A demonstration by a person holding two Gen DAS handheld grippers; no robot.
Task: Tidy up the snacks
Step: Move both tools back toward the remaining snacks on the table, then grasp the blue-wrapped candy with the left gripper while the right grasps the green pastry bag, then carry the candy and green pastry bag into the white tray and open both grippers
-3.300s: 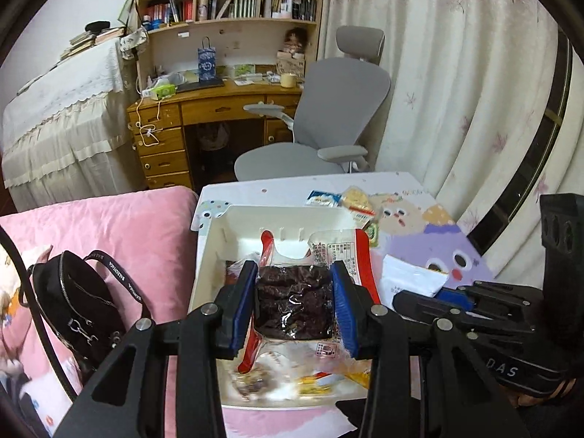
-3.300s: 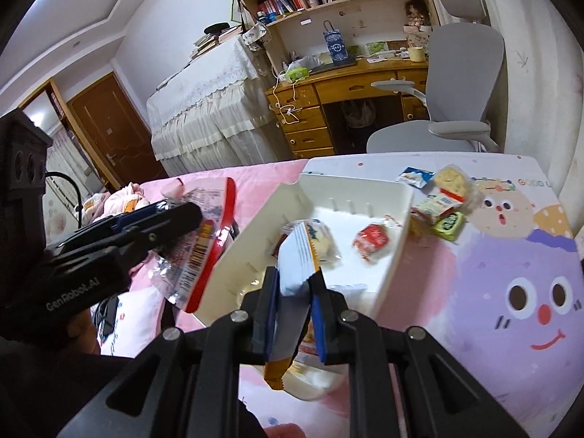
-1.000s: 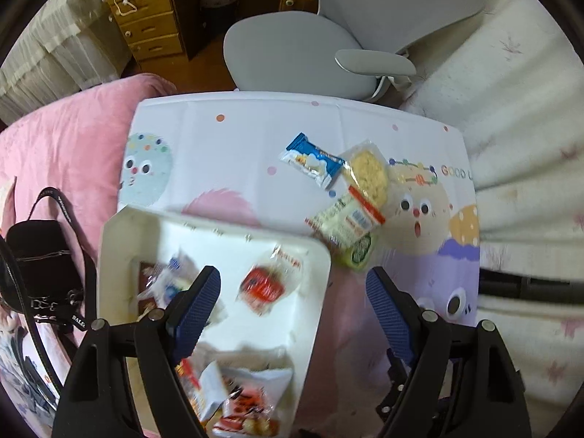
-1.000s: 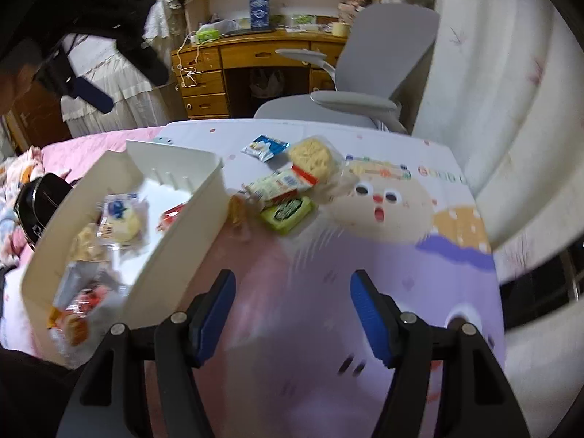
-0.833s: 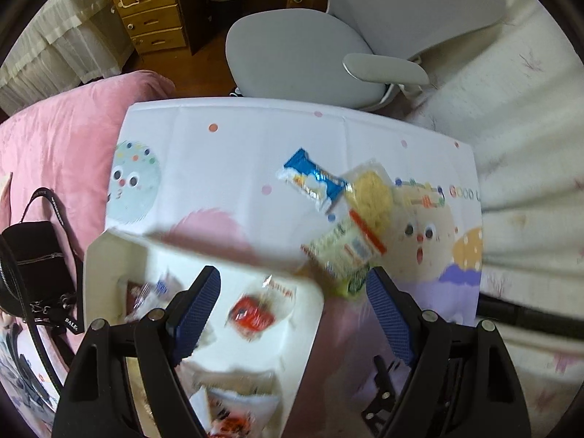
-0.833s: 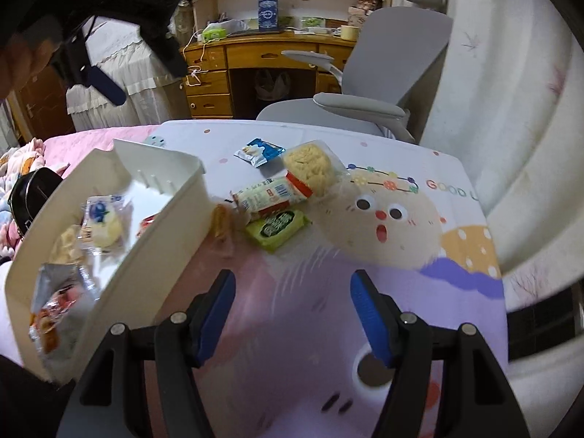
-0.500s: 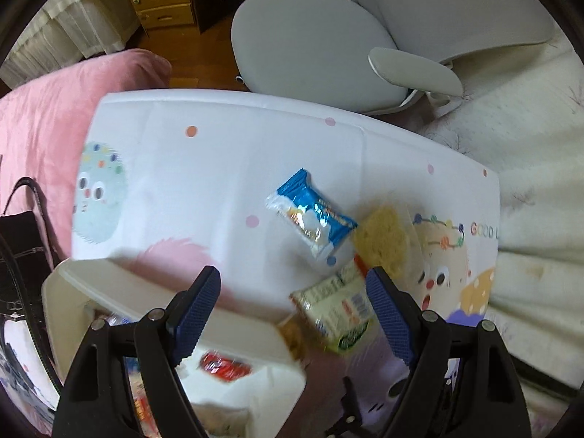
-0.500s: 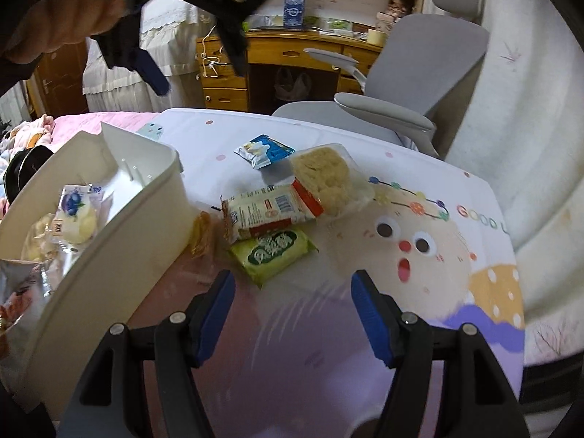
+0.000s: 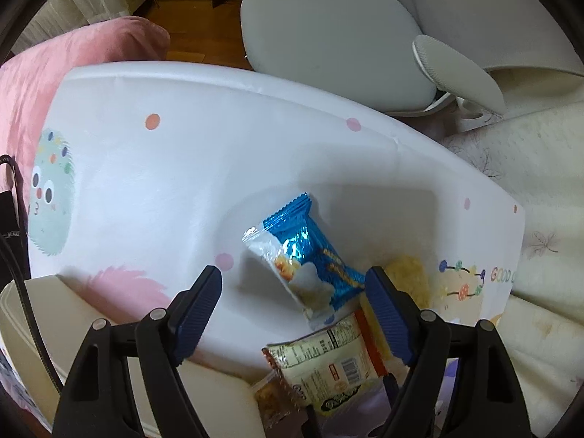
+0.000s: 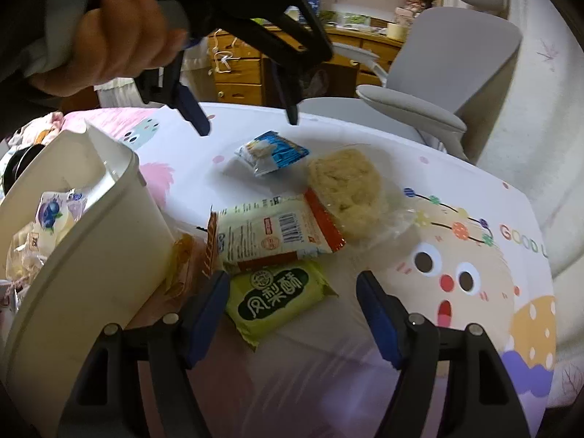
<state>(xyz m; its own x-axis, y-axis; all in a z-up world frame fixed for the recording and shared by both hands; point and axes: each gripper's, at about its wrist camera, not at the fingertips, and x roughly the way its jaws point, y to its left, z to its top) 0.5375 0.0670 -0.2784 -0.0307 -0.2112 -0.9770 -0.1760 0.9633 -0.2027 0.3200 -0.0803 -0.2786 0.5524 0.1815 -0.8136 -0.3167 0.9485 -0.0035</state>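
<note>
Blue snack pack (image 9: 310,252): glossy crinkled foil. Green pastry pack (image 10: 277,297): matt plastic film. Bin (image 10: 91,255): smooth cream plastic. Tablecloth (image 9: 182,168): smooth printed cloth. Gripper pads (image 10: 208,310): ribbed blue.

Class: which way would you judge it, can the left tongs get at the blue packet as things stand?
Probably yes. The left tongs hang open above the blue packet, which lies alone on bare cloth, with nothing over it.

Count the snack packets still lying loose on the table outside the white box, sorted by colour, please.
Blue packet: 1
Clear-wrapped pale cake: 1
Cream packet with red end: 1
Green packet: 1
Orange packet against the white box: 1
Total: 5
</note>
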